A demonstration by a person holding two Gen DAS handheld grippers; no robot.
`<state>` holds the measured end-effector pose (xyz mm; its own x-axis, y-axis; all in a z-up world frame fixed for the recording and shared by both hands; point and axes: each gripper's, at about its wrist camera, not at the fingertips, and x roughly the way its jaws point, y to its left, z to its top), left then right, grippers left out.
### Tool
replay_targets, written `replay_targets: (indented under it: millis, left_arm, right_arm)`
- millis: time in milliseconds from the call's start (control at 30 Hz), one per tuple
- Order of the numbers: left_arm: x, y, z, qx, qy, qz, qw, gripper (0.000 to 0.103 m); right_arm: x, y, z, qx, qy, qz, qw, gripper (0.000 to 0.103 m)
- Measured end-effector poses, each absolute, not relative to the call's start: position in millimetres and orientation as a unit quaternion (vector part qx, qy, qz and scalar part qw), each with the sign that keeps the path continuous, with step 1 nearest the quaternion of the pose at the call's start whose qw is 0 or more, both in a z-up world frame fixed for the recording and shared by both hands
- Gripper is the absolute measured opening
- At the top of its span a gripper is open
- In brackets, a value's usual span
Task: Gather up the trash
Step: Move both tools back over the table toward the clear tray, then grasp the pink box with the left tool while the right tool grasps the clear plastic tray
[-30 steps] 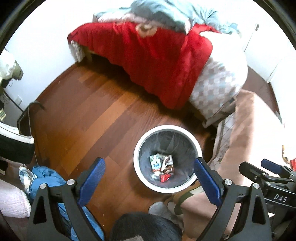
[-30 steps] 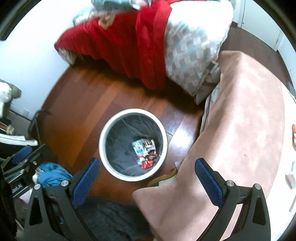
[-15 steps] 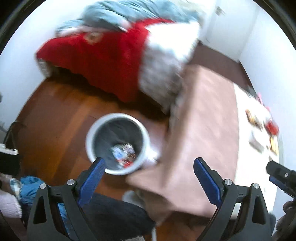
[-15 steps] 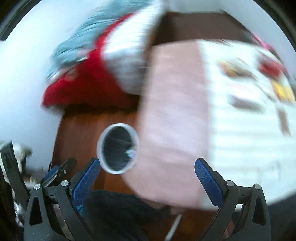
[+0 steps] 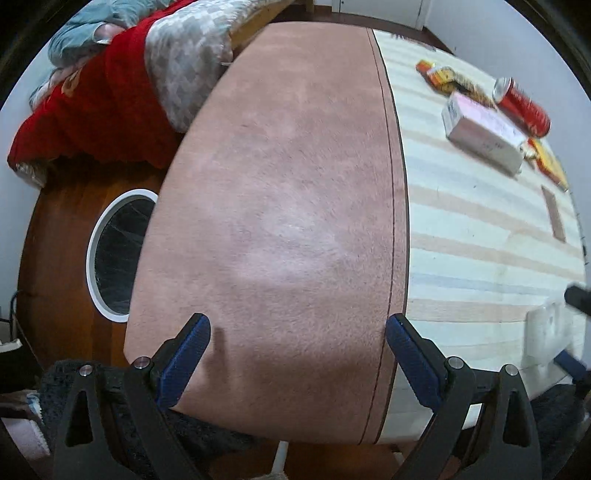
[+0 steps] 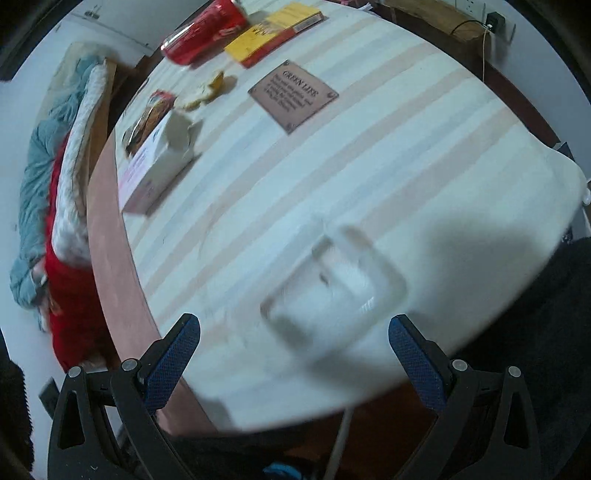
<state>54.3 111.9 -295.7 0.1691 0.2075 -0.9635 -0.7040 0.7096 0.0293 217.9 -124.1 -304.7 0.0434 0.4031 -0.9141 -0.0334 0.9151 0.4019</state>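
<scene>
Hovering above the table, both left tongs and right tongs gape wide, empty.

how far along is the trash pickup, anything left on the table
Done so far: can't be confirmed. The white bin sits on the floor beside the table, but its contents are hidden here.
In hand: nothing. The left tongs and right tongs are both open and empty; the right ones face a clear plastic tray.
Left: the red can, white carton, yellow box, snack wrapper and peel.
</scene>
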Motion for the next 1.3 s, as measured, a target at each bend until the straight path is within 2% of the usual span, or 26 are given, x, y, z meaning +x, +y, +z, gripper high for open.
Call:
replay_targets:
  millis: [167,267,300,400,667,833,867,967,1033,1067,1100,1133,1300]
  left_arm:
    - [58.5,110.1,-297.0,-0.204,0.572,0.318,0.728,0.097]
    - [64.3,107.8,-293.9,-0.188,0.574,0.316,0.732,0.097]
    - [68.3,106.9,-292.1,-0.18,0.574,0.314,0.735,0.097]
    - [86.4,104.1,-287.0,-0.144,0.577,0.298,0.747,0.097]
    - [193.3,80.4,-249.7,0.025,0.561,0.159,0.812,0.097]
    - [259.9,64.0,-250.7,0.14,0.58,0.036,0.801,0.097]
    - [268.8,67.6,-253.8,0.152,0.588,0.021,0.794,0.097]
    - [287.2,68.0,-267.9,0.157,0.612,-0.03,0.775,0.096]
    - [294.4,65.8,-275.0,0.153,0.62,-0.054,0.768,0.096]
    - [297.0,64.8,-277.4,0.148,0.621,-0.064,0.767,0.091]
    - [298.6,64.3,-279.6,0.142,0.623,-0.067,0.766,0.077]
    - [299.6,62.2,-280.4,0.137,0.622,-0.066,0.768,0.075]
    - [289.9,64.5,-275.8,0.078,0.618,-0.027,0.782,0.051]
  right_arm:
    - [231.1,-100.7,-307.2,0.075,0.654,0.147,0.739,0.097]
    - [229.1,-79.4,-300.2,-0.013,0.624,0.162,0.764,0.069]
    - [228.5,-74.9,-298.8,-0.024,0.618,0.171,0.767,0.065]
    - [236.1,-71.7,-291.9,-0.063,0.608,0.206,0.764,0.061]
    - [337.0,-87.4,-277.1,-0.082,0.61,0.189,0.766,0.061]
    - [402.5,-78.1,-290.2,-0.099,0.641,0.168,0.743,0.062]
    - [409.8,-77.2,-292.5,-0.099,0.652,0.167,0.733,0.065]
    - [417.2,-78.6,-288.2,-0.074,0.655,0.174,0.731,0.083]
    - [415.2,-83.9,-284.2,-0.057,0.653,0.174,0.735,0.083]
    - [411.5,-89.4,-283.5,-0.048,0.654,0.175,0.734,0.083]
    - [405.6,-92.8,-284.9,-0.045,0.654,0.176,0.734,0.083]
    - [400.3,-96.2,-287.6,-0.045,0.655,0.173,0.735,0.083]
    - [378.1,-107.4,-299.3,-0.041,0.645,0.163,0.745,0.083]
